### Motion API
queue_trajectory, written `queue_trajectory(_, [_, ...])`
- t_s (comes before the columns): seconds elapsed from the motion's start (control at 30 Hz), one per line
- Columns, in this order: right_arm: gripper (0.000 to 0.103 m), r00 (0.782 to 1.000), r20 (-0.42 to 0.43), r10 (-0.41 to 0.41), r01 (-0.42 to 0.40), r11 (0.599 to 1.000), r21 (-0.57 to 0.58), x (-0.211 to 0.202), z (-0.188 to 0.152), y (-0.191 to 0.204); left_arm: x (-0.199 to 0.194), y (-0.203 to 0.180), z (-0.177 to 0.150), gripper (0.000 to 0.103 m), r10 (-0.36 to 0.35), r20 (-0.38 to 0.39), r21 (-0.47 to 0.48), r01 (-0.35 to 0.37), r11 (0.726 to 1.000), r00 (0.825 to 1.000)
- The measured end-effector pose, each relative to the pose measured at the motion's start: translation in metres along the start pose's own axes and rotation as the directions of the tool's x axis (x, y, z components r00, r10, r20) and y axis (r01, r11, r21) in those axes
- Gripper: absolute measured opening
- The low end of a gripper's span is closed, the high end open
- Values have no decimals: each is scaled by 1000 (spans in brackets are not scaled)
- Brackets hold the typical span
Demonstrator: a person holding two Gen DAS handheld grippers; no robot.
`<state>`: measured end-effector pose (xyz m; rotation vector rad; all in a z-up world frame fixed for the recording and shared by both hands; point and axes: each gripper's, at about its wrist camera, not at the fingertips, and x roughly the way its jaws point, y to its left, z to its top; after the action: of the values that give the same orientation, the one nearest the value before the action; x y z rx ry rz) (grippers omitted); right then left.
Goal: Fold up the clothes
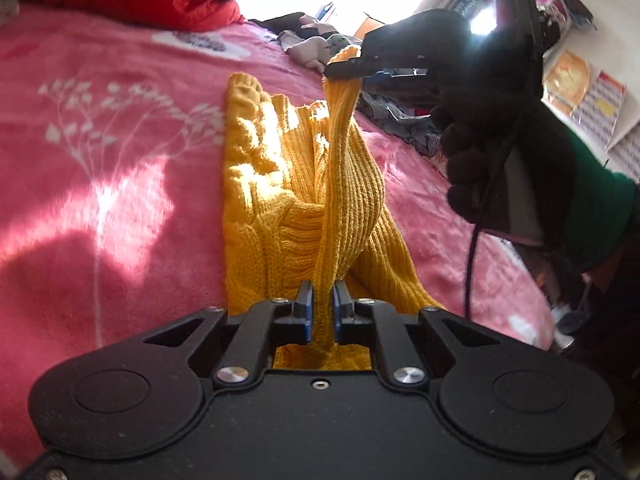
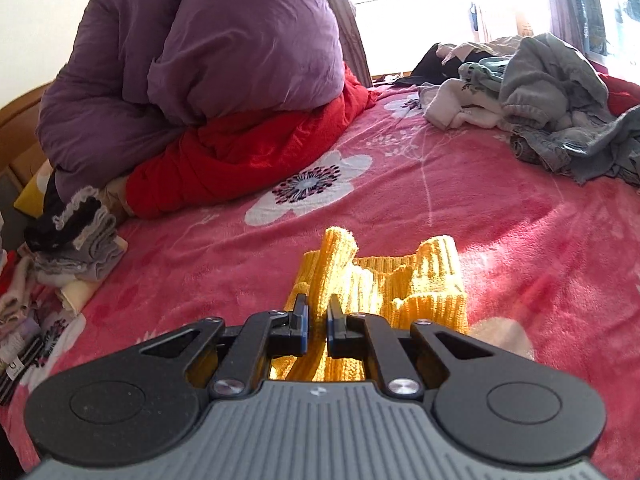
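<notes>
A yellow knitted sweater [image 1: 276, 184] lies partly folded on the pink flowered blanket [image 1: 100, 200]. My left gripper [image 1: 323, 294] is shut on one end of a ribbed strip of the sweater. That strip runs taut up to my right gripper [image 1: 347, 67], held by a black-gloved hand [image 1: 500, 128] with a green sleeve, which is shut on its other end. In the right wrist view my right gripper [image 2: 318, 312] pinches the yellow sweater [image 2: 424, 284] just above the blanket [image 2: 440, 184].
A purple duvet [image 2: 208, 48] sits on a red quilt [image 2: 248, 156] at the back left. Stacked folded clothes [image 2: 76, 240] lie at the left edge. A pile of unfolded grey and white garments [image 2: 540, 92] fills the back right.
</notes>
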<state>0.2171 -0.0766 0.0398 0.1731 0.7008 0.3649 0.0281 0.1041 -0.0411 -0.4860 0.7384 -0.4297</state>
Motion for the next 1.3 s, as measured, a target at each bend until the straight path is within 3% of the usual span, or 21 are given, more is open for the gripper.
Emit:
queue_trajectory(0.37, [11,989,-131,-70,62,996,-65,67,-3,24,-3,33,5,8,-84,-8,-257,79,963,996])
queue_trajectory(0.47, [19,988,-153,-36,31,999,-36,73,-2,19,-2,37,4,8,-89,-18,-296,80,952,996])
queue_trajectory(0.57, [42,997,-70,41,-39,999,24,53,5,6,-3,40,4,8,-92,-18,-322,82,943,996])
queue_trajectory(0.6, [44,998,-45,53,-51,998,40,45,8,0,-3,41,3,8,-93,-17,-330,83,940,995])
queue_trajectory(0.73, [43,998,46,52,-57,992,117,8,9,-39,-4,46,3,8,-97,-11,-360,86,929,995])
queue_trajectory(0.83, [41,994,83,64,-72,993,94,-18,-5,-58,-4,47,3,8,-94,-7,-369,85,926,996])
queue_trajectory(1.03, [41,992,43,117,-114,992,-53,-54,-58,-48,-9,36,6,9,-68,-8,-297,63,953,998])
queue_trajectory(1.1, [41,991,39,129,-125,988,-92,-65,-76,-40,-12,31,8,16,-54,-2,-269,52,962,999])
queue_trajectory(1.17, [41,990,44,134,-127,983,-134,-75,-91,-32,-21,29,11,25,-16,37,-247,24,969,999])
queue_trajectory(1.3, [41,987,77,144,-127,971,-201,-91,-113,-21,-31,37,22,25,33,111,-251,-4,968,993])
